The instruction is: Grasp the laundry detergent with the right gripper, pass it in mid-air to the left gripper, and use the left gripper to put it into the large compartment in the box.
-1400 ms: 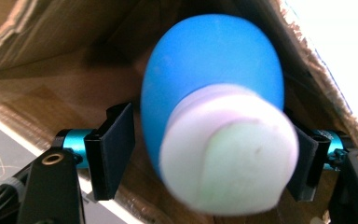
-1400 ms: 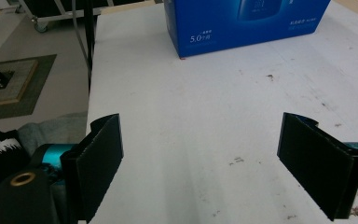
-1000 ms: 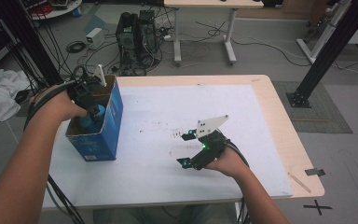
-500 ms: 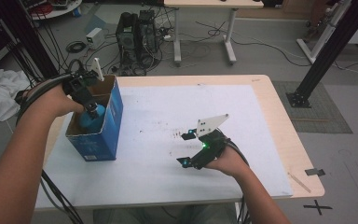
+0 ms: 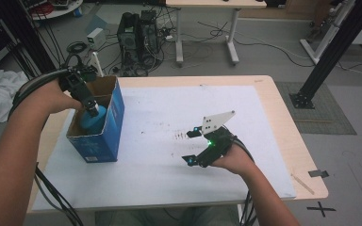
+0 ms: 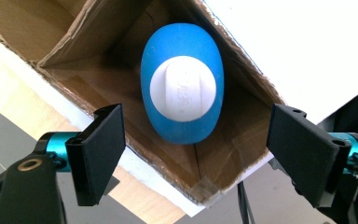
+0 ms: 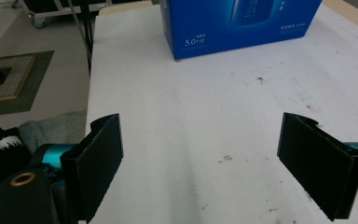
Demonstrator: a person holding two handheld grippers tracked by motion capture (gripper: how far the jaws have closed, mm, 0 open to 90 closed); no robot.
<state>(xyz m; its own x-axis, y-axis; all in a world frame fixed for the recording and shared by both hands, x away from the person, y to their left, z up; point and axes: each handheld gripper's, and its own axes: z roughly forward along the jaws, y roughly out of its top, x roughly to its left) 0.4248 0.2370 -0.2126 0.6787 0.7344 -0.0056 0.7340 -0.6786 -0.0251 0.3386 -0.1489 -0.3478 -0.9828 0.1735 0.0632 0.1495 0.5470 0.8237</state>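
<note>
Above the blue box point(image 5: 96, 123) holding the blue object point(image 6: 182, 89), the left hand-held gripper point(image 5: 92, 106) has just been opening, released, while the right hand-held gripper point(image 5: 191, 147) rests released well apart from the box.

box point(image 5: 114, 121): cardboard; printed blue outside with a slight sheen, raw brown and matt inside, clear glossy tape at one inner corner
blue object point(image 6: 182, 91): smooth plastic, matt blue body, white raised middle with embossed lettering
table point(image 5: 268, 94): pale wood along the edges, smooth
table cover point(image 5: 169, 108): white, matt sheet, scuffed with dark specks near the middle
left gripper point(image 6: 193, 149): matt black plastic pads, glossy teal metal fittings
right gripper point(image 7: 200, 163): same matt black pads, teal metal
</note>
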